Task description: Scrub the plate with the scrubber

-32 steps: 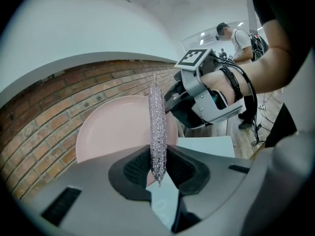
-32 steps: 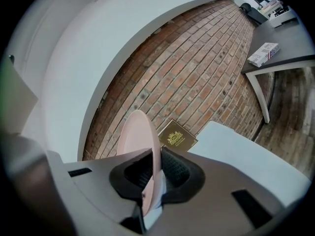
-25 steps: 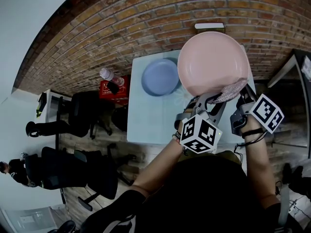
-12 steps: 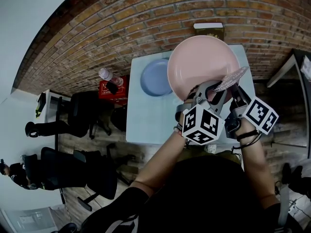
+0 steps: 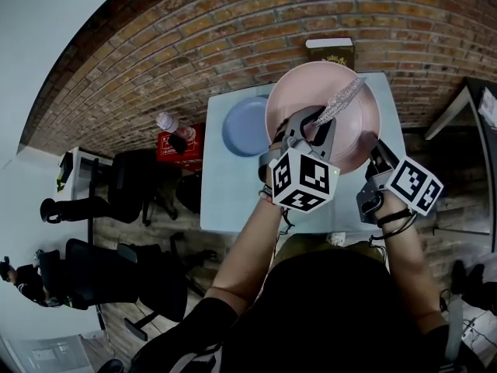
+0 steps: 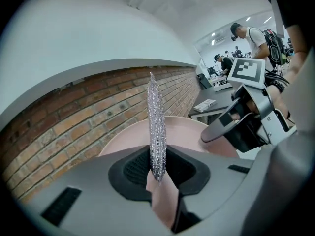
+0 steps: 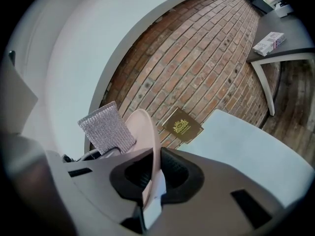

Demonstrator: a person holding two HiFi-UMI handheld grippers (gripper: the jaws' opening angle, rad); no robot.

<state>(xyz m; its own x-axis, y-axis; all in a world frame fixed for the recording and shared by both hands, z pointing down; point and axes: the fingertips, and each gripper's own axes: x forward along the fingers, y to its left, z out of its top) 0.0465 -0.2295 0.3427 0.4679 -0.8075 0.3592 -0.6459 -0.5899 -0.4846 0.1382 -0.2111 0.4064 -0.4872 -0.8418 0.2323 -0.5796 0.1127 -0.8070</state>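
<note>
Our right gripper (image 5: pixel 371 148) is clamped on just the near rim of the pink plate (image 5: pixel 303 88), holding it up over the table's (image 5: pixel 233 185) far right corner. If we scrub hard, it could lever loose and drop. Our left gripper (image 5: pixel 314 123) is pinched on the scrubber (image 5: pixel 339 101), which sticks out past the jaws across the plate's face. We can't tell if it's touching.

A blue plate (image 5: pixel 246 125) lies at ten o'clock on a pale table (image 5: pixel 233 196) beside a brick wall (image 5: pixel 155 61); a dark, gold-crested box (image 5: pixel 331 50) stands at twelve. A bottle (image 5: pixel 172 123) and a red crate (image 5: pixel 180 146) sit at nine, with black chairs (image 5: pixel 140 181) toward eight.
</note>
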